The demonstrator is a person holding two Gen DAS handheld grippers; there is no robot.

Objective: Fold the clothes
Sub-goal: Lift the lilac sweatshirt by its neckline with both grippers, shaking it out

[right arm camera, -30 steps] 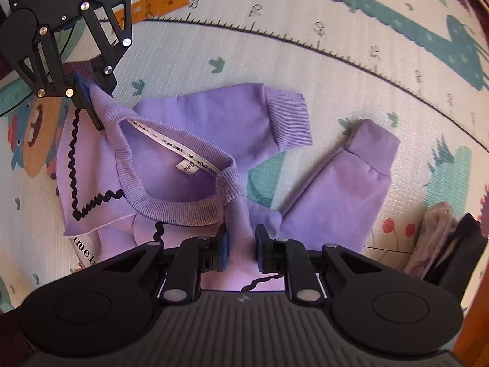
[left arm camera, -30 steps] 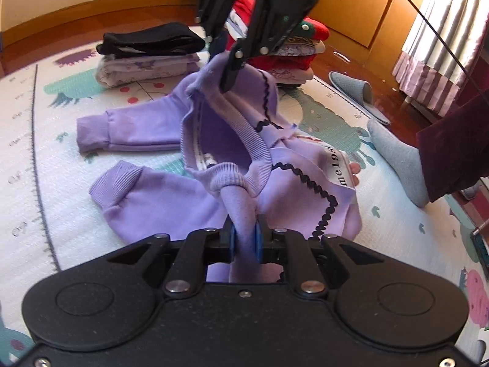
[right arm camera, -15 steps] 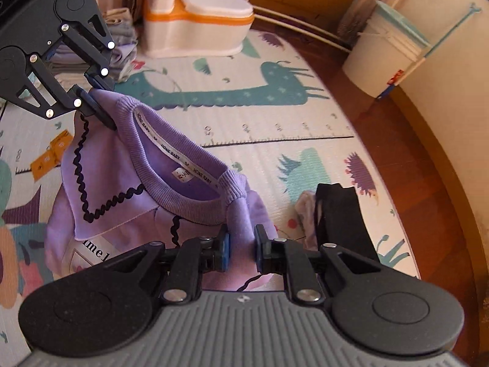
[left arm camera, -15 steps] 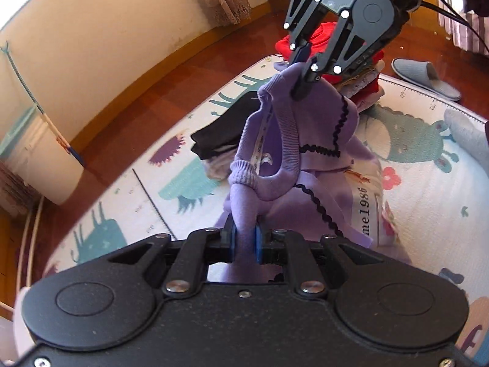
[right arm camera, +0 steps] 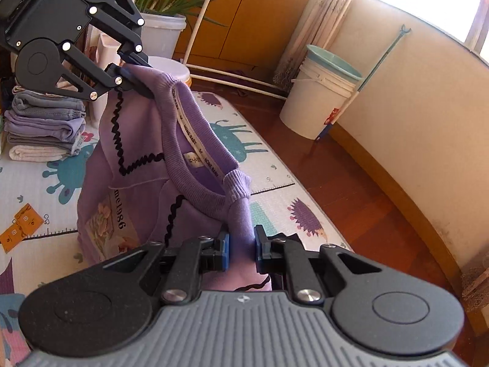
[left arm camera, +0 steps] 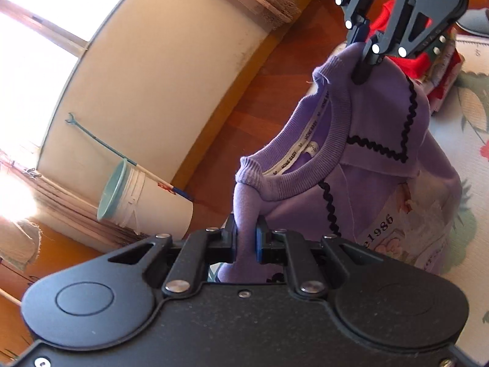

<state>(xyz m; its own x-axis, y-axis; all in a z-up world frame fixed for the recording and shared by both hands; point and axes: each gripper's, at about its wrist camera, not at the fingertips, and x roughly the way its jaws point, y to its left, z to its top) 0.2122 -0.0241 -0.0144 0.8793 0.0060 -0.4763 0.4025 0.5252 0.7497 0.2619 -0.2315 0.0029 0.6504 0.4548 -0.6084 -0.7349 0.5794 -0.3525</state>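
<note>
A purple child's sweatshirt (left arm camera: pixel 382 189) with black zigzag trim and a "1986" print hangs in the air between both grippers, its front outward. My left gripper (left arm camera: pixel 246 238) is shut on one shoulder beside the ribbed collar. My right gripper (right arm camera: pixel 241 244) is shut on the other shoulder. Each gripper shows in the other's view, the right one (left arm camera: pixel 363 52) and the left one (right arm camera: pixel 131 73), pinching the cloth. The sweatshirt (right arm camera: pixel 146 183) hangs over the play mat (right arm camera: pixel 275 183); its sleeves are hidden.
A stack of folded purple and grey clothes (right arm camera: pixel 45 125) lies on the mat. A pile of red clothes (left arm camera: pixel 428 58) sits behind the sweatshirt. A white bucket (right arm camera: pixel 321 91) with a blue-handled stick stands on the wooden floor by the curved wall. A potted plant (right arm camera: pixel 162 15) stands behind.
Both grippers have lifted the sweatshirt off the mat by its shoulders. It lay crumpled a second ago and now hangs upright, and the views have tilted up toward the wall.
</note>
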